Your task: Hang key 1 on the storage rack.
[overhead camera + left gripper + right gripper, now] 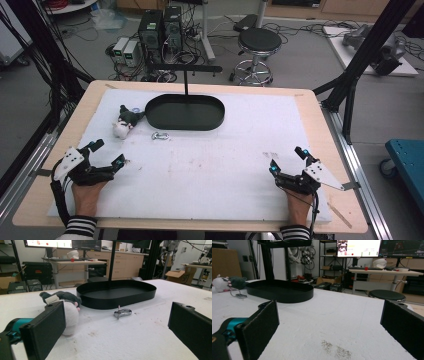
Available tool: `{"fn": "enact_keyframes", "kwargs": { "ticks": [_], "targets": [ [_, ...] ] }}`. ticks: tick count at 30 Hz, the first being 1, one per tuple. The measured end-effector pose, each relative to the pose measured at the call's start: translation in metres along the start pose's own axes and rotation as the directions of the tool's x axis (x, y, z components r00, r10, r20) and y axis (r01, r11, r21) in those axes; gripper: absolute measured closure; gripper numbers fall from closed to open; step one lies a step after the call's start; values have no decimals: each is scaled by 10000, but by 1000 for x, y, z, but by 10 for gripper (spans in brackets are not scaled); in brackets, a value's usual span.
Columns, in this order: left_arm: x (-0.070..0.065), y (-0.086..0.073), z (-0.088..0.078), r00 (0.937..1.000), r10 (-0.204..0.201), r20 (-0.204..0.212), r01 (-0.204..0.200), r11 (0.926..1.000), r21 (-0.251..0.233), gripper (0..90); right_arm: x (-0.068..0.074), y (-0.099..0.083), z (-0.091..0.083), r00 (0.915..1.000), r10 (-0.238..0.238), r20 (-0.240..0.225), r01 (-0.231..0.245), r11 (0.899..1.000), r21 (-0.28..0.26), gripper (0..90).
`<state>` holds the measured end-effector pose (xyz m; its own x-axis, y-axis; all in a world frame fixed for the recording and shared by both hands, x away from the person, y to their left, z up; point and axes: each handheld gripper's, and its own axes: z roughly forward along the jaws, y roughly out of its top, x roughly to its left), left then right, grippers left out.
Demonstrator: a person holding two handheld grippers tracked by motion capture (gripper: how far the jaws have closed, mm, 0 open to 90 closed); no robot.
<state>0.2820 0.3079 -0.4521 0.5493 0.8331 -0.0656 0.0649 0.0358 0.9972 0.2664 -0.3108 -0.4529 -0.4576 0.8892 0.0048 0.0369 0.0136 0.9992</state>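
Tray (185,113), black and oval, sits at the far centre of the white-covered bench (210,170) with a post rising from its far rim. Plush toy (125,121) lies just left of the tray; a metal clip (161,136) lies near its near-left rim. Left gripper (107,155) and right gripper (287,159) rest at the near corners, jaws apart and empty. Risk: the clip is small, flat and likely slippery; jaws closing off-centre could flick it away. The post could obstruct an approach over the tray.
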Motion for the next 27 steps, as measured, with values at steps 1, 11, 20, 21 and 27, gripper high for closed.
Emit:
{"fn": "enact_keyframes", "kwargs": {
  "ticks": [1, 11, 20, 21, 27],
  "targets": [
    [0, 0, 0, 10000, 0, 0, 0, 10000, 0, 18, 0, 0, 0, 10000, 13, -19, -13, 10000, -4, 12],
    [0, 0, 0, 10000, 14, -33, -14, 10000, -4, 18, 0, 0, 0, 10000, -12, 18, 12, 10000, -15, 12],
    [1, 4, -4, 9996, -131, -265, 141, 9993, 346, 18, 0, 0, 0, 10000, 31, -10, -31, 10000, -39, 12],
    [1, 4, -4, 9996, -131, -265, 141, 9993, 346, 18, 0, 0, 0, 10000, 41, -12, -41, 10000, -25, 12],
    [3, 22, -8, 9989, 81, -458, -50, 9977, 682, 18, 0, 0, 0, 10000, 39, -8, -39, 10000, -44, 12]
  ]
}}
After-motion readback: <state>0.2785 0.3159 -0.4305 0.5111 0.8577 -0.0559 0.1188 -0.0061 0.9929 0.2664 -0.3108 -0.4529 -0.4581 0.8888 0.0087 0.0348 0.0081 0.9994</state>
